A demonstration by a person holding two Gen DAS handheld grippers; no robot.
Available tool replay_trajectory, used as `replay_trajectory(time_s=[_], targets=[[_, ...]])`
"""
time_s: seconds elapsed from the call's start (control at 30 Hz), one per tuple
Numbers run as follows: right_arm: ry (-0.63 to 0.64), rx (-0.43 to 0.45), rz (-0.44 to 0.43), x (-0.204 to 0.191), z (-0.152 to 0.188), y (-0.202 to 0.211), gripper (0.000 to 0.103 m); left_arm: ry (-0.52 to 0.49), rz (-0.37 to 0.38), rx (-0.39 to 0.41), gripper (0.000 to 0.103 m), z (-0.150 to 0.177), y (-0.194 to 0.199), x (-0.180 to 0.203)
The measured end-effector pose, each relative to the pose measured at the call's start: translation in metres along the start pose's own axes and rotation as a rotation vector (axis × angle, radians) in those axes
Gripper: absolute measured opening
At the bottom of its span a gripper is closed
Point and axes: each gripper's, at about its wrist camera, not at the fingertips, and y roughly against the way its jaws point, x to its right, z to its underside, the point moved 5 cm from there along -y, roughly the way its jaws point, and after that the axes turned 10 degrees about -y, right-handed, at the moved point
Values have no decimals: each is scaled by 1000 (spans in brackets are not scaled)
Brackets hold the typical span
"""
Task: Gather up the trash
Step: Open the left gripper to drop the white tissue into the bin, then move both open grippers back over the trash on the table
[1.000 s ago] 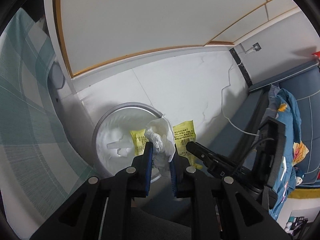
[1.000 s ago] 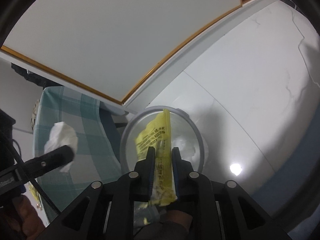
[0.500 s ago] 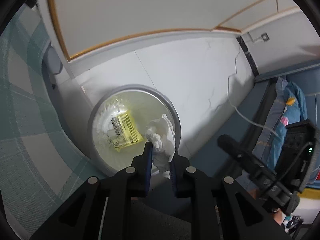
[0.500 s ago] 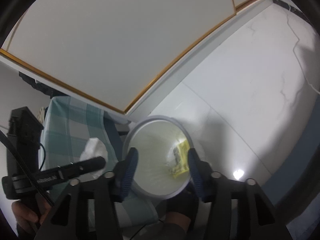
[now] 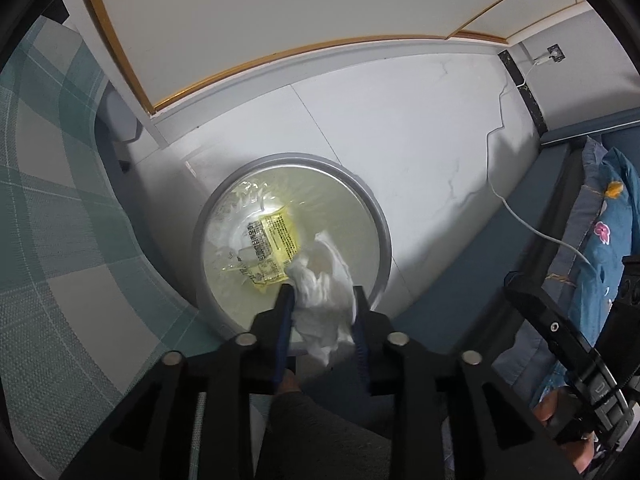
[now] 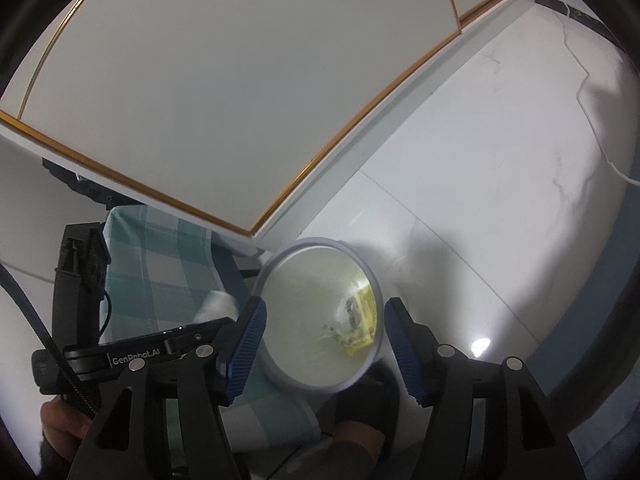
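A round grey bin (image 5: 380, 220) with a clear liner stands on the floor, and a yellow wrapper (image 5: 276, 240) lies at its bottom. My left gripper (image 5: 322, 308) hovers over the bin's near rim, pointing steeply down. Its jaws are opening, and a crumpled white tissue (image 5: 324, 296) still fills the gap and touches both blue pads. In the right wrist view the bin (image 6: 280, 264) and wrapper (image 6: 360, 320) show between my right gripper's (image 6: 322, 332) fingers. Its jaws are opening wider, with nothing between them. The left gripper's black body (image 6: 140, 354) sits at the lower left there.
A teal checked cloth (image 5: 60, 200) hangs close on the bin's left. Behind the bin is a white cupboard door with gold trim (image 5: 280, 0). A white cable (image 5: 520, 216) crosses the pale tile floor (image 5: 400, 120). Blue flowered bedding (image 5: 600, 220) lies at the right.
The right gripper let go of the yellow wrapper, which dropped into the bin, and drew back with jaws wide. The left gripper carried the tissue over the bin and its jaws parted somewhat.
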Motion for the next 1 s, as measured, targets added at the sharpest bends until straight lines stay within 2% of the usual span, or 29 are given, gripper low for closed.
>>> replay_trajectory(time_s=[0.07,0.17,0.33,0.43,0.7,0.73,0.8,0.83,1.0], targets=[[8,0,-5,-3,0,4,63,-4,2,4,33,0,3,1],[20,14,-5,-6,-1,11,65,-5,7,23,48,0,9,2],[24,23,-12,-10,4,25,69,7,2,84,54,3,28,0],[34,35,-22,-18,7,38,71,24,-30,142,54,9,46,-4],[142,126,-46,-64,15,81,83,13,-121,370,55,27,118,-10],[155,143,-46,-71,16,88,84,15,-139,417,55,31,130,-12],[181,172,-62,-87,18,102,84,21,-232,502,55,40,157,-19],[196,197,-66,-95,18,110,84,26,-254,529,55,43,165,-23],[286,305,-106,-141,31,145,91,68,-304,658,55,66,213,-41]])
